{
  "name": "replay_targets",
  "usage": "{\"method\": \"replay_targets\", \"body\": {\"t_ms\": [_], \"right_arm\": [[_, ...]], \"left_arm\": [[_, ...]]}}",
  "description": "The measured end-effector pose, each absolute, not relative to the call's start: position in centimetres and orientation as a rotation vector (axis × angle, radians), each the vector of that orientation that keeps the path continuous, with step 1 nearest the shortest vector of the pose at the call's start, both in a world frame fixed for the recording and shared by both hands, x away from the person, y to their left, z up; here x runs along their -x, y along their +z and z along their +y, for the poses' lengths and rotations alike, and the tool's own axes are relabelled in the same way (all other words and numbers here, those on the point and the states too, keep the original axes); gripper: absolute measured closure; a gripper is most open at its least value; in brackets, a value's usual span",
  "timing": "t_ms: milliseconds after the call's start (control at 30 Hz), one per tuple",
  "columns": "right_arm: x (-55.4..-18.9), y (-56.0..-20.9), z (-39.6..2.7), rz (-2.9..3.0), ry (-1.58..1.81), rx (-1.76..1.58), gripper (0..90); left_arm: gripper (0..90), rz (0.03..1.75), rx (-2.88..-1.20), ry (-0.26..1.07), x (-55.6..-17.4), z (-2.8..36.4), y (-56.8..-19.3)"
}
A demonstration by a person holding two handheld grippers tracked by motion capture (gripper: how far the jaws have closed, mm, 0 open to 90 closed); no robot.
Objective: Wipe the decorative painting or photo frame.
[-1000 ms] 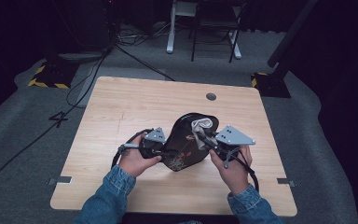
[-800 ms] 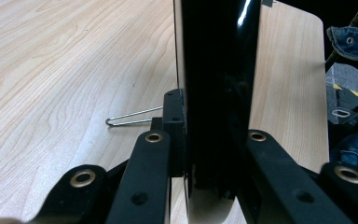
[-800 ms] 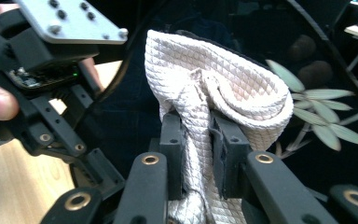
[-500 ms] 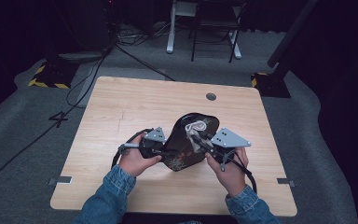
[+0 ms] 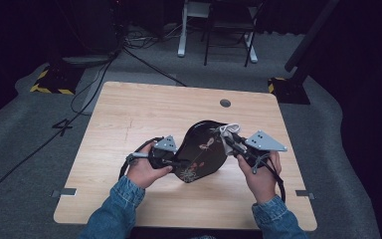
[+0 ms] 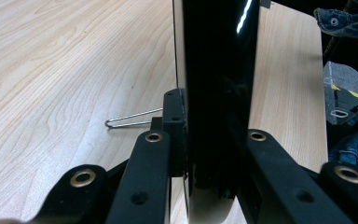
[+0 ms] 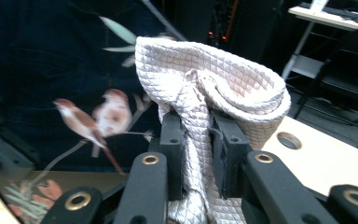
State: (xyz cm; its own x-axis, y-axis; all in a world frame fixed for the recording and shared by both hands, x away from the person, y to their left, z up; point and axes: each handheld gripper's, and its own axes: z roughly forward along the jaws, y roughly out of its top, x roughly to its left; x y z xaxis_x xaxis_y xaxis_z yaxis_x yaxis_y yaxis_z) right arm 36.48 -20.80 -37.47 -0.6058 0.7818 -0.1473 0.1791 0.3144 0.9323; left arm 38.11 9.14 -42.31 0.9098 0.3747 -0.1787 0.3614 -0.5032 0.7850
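Two grippers are working on a black lacquered tray [image 5: 201, 152] painted with birds, which is standing tilted on edge near the front middle of the table [image 5: 144, 109]. The left gripper [image 5: 176, 162] is clamping the tray's rim, its jaws pressing both faces, and is holding steady. The right gripper [image 5: 230, 141] is pinching a folded white cloth [image 7: 205, 88] between its jaws and pressing it on the tray's painted face. Compared with a second ago, the cloth is sitting slightly lower and further left on the tray, so a wiping stroke is probably underway. A wire stand [image 6: 130, 120] is lying on the table behind the tray.
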Motion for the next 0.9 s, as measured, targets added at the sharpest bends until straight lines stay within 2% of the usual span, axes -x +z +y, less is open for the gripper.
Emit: {"method": "replay_targets", "body": {"t_ms": [233,900], "right_arm": [[-36.5,-37.6,-20.9,1.974,1.296,-0.867,76.2],[-34.3,-38.8,-15.2,2.149,1.319,-0.663,75.8]], "left_arm": [[79.9,0.524,-2.149,0.018,-38.1,9.2,-42.3],[79.9,0.537,-2.147,0.014,-38.1,9.1,-42.3]]}}
